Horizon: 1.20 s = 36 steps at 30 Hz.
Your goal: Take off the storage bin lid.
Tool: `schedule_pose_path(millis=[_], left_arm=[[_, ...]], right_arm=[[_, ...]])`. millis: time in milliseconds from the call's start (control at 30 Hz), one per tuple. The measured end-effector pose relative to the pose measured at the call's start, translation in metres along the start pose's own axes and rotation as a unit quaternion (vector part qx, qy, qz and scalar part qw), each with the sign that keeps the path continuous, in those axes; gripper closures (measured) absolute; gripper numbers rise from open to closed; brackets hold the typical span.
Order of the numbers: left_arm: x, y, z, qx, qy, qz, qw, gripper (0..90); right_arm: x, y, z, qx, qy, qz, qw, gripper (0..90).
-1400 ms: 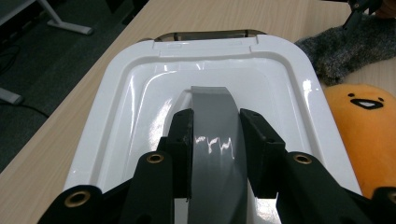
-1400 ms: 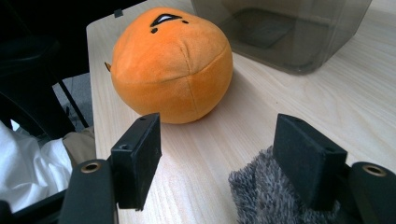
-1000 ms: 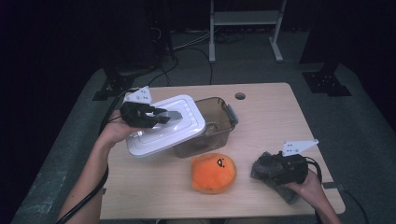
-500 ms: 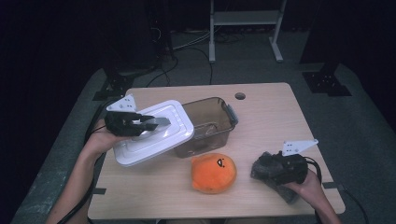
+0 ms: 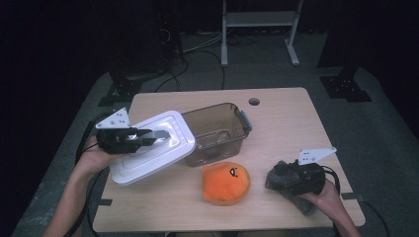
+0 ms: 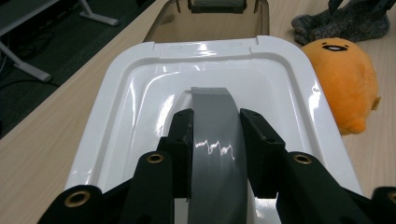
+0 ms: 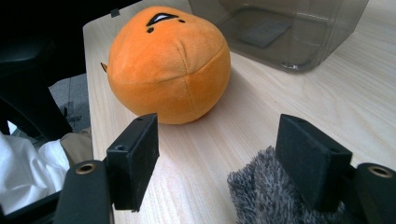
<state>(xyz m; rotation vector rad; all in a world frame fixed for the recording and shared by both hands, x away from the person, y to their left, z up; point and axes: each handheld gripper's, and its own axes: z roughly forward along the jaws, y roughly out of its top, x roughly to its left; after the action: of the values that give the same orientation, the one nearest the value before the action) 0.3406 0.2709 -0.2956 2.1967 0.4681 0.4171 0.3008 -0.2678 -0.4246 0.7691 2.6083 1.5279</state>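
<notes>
My left gripper (image 5: 157, 134) is shut on the grey handle (image 6: 212, 121) of a white lid (image 5: 148, 150), held tilted over the table's left part, beside the clear brown container (image 5: 217, 129). The container stands uncovered. An orange plush (image 5: 226, 182) lies in front of it. My right gripper (image 7: 217, 149) rests low at the table's right front, pointing at the plush (image 7: 168, 65). Its jaws have just been opening and stand apart. A grey fuzzy cloth (image 7: 261, 198) lies under its right jaw, with no pad pressing on it.
The wooden table (image 5: 296, 128) has a round hole (image 5: 254, 101) near its far edge. A flat dark piece (image 7: 264, 32) lies on the container's floor. Beyond the table stand a white rack (image 5: 257, 29) and cables on the floor.
My left gripper has carried the lid leftward and nearer, off the container, whose opening now shows. The right hand has stayed where it was.
</notes>
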Motion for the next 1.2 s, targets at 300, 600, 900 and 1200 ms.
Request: schedule_pose_path(millis=[300,600,900,1200], left_arm=[[-0.006,-0.017,-0.015,0.003,0.01,-0.008,0.9999,66.6],[-0.012,-0.036,-0.028,0.002,0.016,-0.018,0.9997,66.6],[-0.019,-0.052,-0.039,-0.003,0.021,-0.026,0.9994,66.6],[-0.023,-0.073,-0.045,-0.006,0.023,-0.043,0.9988,66.6]], right_arm=[[-0.001,-0.001,0.0,0.0,-0.002,0.002,1.0,28.5],[0.0,0.0,0.0,0.001,-0.004,0.003,1.0,28.0],[0.001,0.0,0.001,0.0,-0.005,0.002,1.0,27.7],[0.001,0.0,0.001,0.0,-0.005,0.003,1.0,27.7]])
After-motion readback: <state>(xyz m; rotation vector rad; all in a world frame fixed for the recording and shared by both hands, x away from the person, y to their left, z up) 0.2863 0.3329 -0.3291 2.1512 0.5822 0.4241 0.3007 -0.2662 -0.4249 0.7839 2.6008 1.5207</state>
